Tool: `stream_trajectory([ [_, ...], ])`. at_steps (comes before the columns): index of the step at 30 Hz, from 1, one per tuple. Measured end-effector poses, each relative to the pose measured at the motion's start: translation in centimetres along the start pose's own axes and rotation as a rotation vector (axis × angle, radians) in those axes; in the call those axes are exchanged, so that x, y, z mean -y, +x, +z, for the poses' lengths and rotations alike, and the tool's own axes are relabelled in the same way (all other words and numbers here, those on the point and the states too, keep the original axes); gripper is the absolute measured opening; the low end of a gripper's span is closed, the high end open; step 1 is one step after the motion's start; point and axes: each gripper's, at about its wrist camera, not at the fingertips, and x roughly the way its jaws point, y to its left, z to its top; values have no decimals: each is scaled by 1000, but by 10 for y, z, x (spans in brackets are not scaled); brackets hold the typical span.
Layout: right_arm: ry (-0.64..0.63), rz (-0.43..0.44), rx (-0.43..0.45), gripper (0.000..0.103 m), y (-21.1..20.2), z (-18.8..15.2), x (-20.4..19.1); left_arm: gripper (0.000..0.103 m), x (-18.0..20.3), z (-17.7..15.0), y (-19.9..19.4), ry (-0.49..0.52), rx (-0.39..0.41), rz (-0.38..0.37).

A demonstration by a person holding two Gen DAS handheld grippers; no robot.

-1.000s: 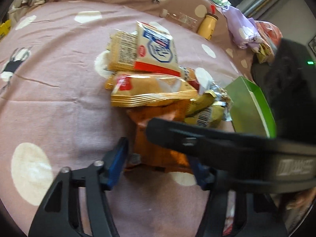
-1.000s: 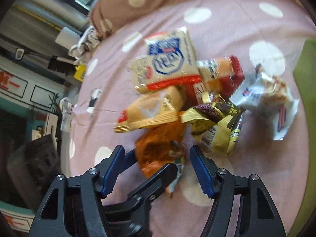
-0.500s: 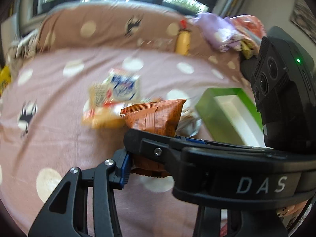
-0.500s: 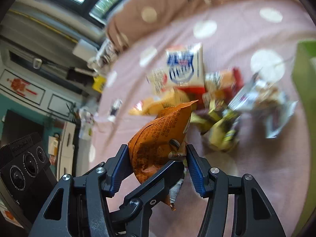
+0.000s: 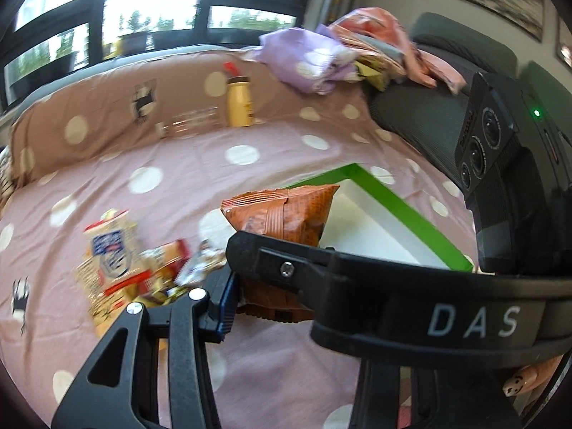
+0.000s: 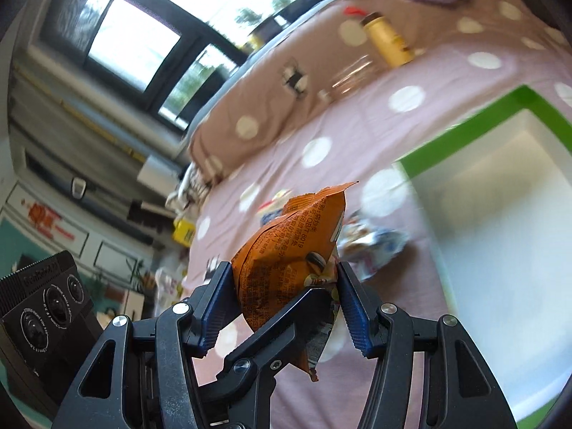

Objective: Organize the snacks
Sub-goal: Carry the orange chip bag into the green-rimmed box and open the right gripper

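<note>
Both grippers are shut on one orange snack bag (image 5: 286, 221), held up above the spotted pink cloth; it also shows in the right wrist view (image 6: 296, 250). My left gripper (image 5: 271, 296) clamps its lower part, though the right gripper's body hides its right finger. My right gripper (image 6: 282, 300) pinches the bag between its blue pads (image 6: 352, 304). A green-rimmed white box (image 5: 393, 196) stands just right of the bag, also in the right wrist view (image 6: 464, 136). The remaining snack packets (image 5: 118, 264) lie in a pile on the cloth to the left.
A yellow bottle (image 5: 239, 100) stands at the back edge by the raised brown bolster. Purple and pink cloths (image 5: 321, 60) lie heaped at the back right beside a dark sofa. A silver-blue packet (image 6: 375, 246) lies next to the box.
Both grippers closed on the orange bag where it lay in the pile and lifted it off the cloth. They have swung right, toward the green box.
</note>
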Motion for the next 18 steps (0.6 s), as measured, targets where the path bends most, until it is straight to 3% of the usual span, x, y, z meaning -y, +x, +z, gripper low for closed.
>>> stream_trajectory([
  [12, 165, -156, 95, 60, -35, 12, 61, 42, 45, 9, 58, 71, -88, -194],
  [18, 209, -257, 93, 60, -36, 13, 82, 42, 55, 4, 77, 62, -136, -218],
])
